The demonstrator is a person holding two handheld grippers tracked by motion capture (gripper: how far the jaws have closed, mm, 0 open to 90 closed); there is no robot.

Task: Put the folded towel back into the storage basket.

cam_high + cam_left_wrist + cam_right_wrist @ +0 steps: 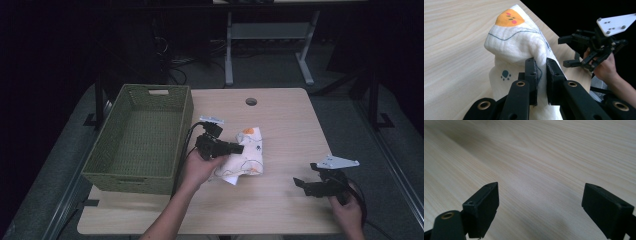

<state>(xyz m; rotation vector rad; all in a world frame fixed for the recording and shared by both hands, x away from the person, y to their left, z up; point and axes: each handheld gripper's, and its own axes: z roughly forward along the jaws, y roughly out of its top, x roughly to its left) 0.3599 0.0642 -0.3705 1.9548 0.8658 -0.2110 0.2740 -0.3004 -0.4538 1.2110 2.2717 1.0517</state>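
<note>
While the left claw (541, 62) pinches the white cloth (516, 42), the right claw (540, 202) rests spread above the table (536, 150).

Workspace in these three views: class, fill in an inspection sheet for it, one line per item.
Surface: pale wood table with a round hole.
Job's things: white printed cloth, pinched up; green woven basket to its left, nothing inside.
Clutter: nothing seen.
Grippers: left gripper shut on the cloth; right gripper open above bare wood.
Cables: black cable trailing from left gripper.
Surroundings: dark room, grey table legs behind.
</note>
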